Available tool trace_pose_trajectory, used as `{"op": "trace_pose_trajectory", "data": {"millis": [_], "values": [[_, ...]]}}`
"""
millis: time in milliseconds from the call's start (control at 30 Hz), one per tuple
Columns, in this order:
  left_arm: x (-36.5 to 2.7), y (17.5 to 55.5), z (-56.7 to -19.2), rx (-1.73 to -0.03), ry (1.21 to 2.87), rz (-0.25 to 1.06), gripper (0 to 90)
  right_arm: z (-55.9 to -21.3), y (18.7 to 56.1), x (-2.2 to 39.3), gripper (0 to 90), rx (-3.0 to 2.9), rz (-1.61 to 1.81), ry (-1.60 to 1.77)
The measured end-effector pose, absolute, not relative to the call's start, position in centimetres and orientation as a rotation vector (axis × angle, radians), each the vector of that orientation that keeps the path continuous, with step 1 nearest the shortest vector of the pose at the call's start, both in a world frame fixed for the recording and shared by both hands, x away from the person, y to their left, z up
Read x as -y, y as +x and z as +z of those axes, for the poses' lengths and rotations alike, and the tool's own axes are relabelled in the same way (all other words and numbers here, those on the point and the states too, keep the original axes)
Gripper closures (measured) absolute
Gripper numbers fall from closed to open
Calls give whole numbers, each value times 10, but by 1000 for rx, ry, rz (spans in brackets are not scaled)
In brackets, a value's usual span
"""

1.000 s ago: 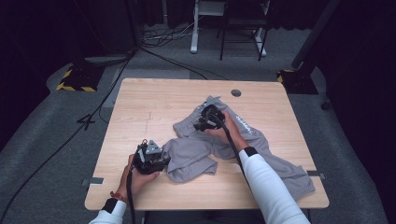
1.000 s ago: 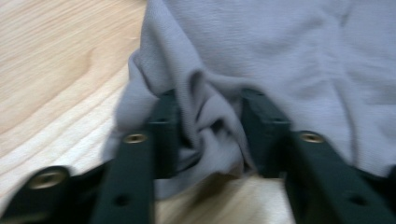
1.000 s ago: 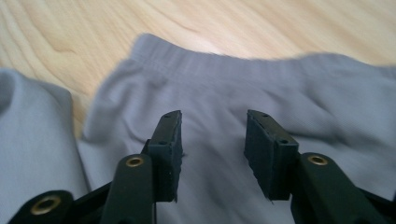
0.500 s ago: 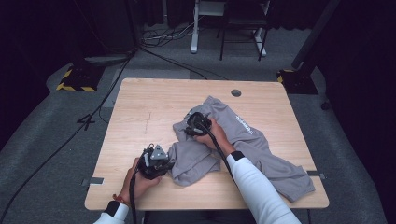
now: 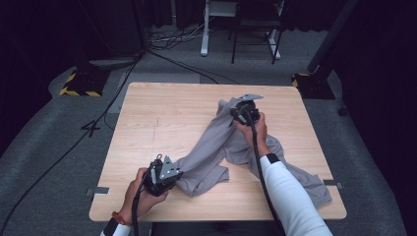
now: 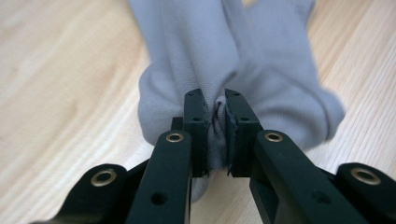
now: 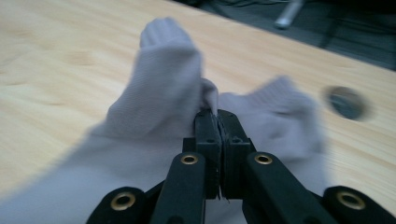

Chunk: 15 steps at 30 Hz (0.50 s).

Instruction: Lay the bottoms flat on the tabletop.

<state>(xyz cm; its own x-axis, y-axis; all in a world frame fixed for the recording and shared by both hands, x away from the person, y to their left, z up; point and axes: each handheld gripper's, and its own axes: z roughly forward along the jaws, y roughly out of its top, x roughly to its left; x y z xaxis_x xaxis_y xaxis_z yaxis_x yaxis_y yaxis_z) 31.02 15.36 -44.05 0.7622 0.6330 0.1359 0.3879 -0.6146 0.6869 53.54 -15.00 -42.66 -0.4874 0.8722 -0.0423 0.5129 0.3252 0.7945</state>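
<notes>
Both claws have just been closing, and now we have the 2 of them clamped on the crumpled grey knit garment point(image 5: 221, 147): our left claw point(image 6: 215, 135) pinches a bunched fold at its near edge, our right claw point(image 7: 215, 140) grips the far end. Since a moment ago the cloth is lifted off the pale wooden bench point(image 5: 162, 118) and stretched between them, so spreading can begin.
</notes>
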Motion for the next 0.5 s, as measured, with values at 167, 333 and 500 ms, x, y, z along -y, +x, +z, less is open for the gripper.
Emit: {"op": "trace_pose_trajectory", "data": {"millis": [167, 333, 500], "values": [[-133, 301, -444, -682, 2326, 445, 798, -431, 532, 198, 840, -2098, 954, 1279], [-104, 290, -454, -570, 2399, 356, 608, -440, 527, 228, 687, -2103, 869, 1344], [-127, 290, -449, -720, 2259, 326, 414, -446, 505, 240, 556, -2244, 881, 1247]]}}
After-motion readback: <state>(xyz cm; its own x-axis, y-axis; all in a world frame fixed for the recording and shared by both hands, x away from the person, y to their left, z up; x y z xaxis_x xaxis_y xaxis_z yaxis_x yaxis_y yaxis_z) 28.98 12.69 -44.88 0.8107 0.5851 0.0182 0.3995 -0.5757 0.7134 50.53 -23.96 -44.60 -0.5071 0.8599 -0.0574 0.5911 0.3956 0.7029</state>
